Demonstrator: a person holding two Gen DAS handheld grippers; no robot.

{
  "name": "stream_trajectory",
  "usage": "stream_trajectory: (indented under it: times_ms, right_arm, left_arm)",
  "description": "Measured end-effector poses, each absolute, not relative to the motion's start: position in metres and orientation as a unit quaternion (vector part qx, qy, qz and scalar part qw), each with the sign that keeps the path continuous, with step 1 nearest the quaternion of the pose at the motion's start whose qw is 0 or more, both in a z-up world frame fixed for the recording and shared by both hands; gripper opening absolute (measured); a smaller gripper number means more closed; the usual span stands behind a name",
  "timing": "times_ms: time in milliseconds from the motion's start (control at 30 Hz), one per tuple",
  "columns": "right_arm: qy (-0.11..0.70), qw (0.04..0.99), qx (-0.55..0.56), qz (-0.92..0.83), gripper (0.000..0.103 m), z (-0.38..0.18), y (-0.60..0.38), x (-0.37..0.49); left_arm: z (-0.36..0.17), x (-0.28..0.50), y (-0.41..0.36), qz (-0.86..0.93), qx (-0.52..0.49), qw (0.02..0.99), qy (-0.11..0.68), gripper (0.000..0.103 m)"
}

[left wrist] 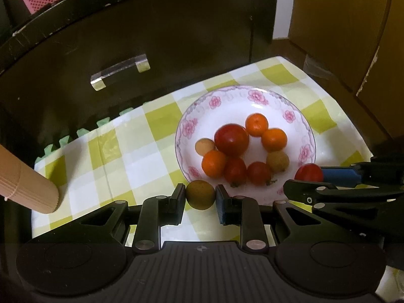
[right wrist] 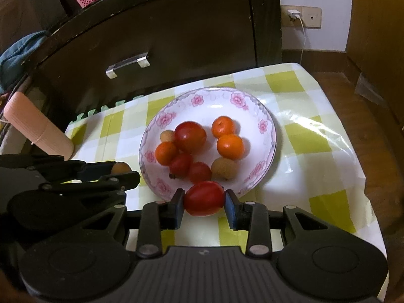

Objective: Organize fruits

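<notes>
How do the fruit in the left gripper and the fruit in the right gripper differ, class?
Colour: the longan in the left gripper is dull olive-brown; the tomato in the right gripper is glossy red.
Size: the tomato fills more of the gap between its pads than the longan does.
Shape: the longan is nearly round, the tomato slightly oblong.
Both are clamped between blue pads near the floral plate.

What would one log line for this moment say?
left gripper: shut on brown fruit | right gripper: shut on tomato | plate: eight fruits
</notes>
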State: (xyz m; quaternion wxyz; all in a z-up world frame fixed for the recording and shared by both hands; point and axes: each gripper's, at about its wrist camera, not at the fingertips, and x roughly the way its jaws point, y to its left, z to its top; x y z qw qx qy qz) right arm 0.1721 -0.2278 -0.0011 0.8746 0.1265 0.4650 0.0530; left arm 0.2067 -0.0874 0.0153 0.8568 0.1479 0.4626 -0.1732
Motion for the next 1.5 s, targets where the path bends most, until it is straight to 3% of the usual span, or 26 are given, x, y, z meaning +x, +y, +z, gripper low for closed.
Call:
stream_trajectory:
  times_ms: [433,600,700,833,900,1267,1500]
  right_arm:
    - [0.462,0.875,0.143,0.038,0.033,-0.004,-0.245,0.194]
    - [0.468,0.871,0.144,0.042,0.033,-0.010,-0.247,0.192]
    - [0.472,0.869,0.143,0.048,0.033,-0.011,-0.242,0.190]
    - [0.472,0.869,0.129,0.067,0.033,-0.010,-0.224,0.187]
    - [0.474,0.869,0.122,0.076,0.032,-0.010,-0.216,0.183]
    - [0.470,0.871,0.113,0.093,0.032,-0.005,-0.211,0.165]
    - [0.467,0.872,0.111,0.100,0.033,-0.001,-0.209,0.156]
  left_arm:
    - [0.016,0.222,-0.097,-0.180,0.145,0.859,0.457,0.036]
    - [0.004,0.212,-0.054,-0.171,0.116,0.854,0.477,0.037]
    - [-0.006,0.192,-0.014,-0.156,0.091,0.852,0.491,0.044]
    - [-0.030,0.175,0.020,-0.118,0.056,0.837,0.532,0.042]
    - [-0.036,0.168,0.023,-0.112,0.046,0.829,0.546,0.046]
    - [-0.043,0.134,0.008,-0.117,0.061,0.826,0.548,0.042]
    - [-0.029,0.113,0.015,-0.112,0.062,0.833,0.538,0.063]
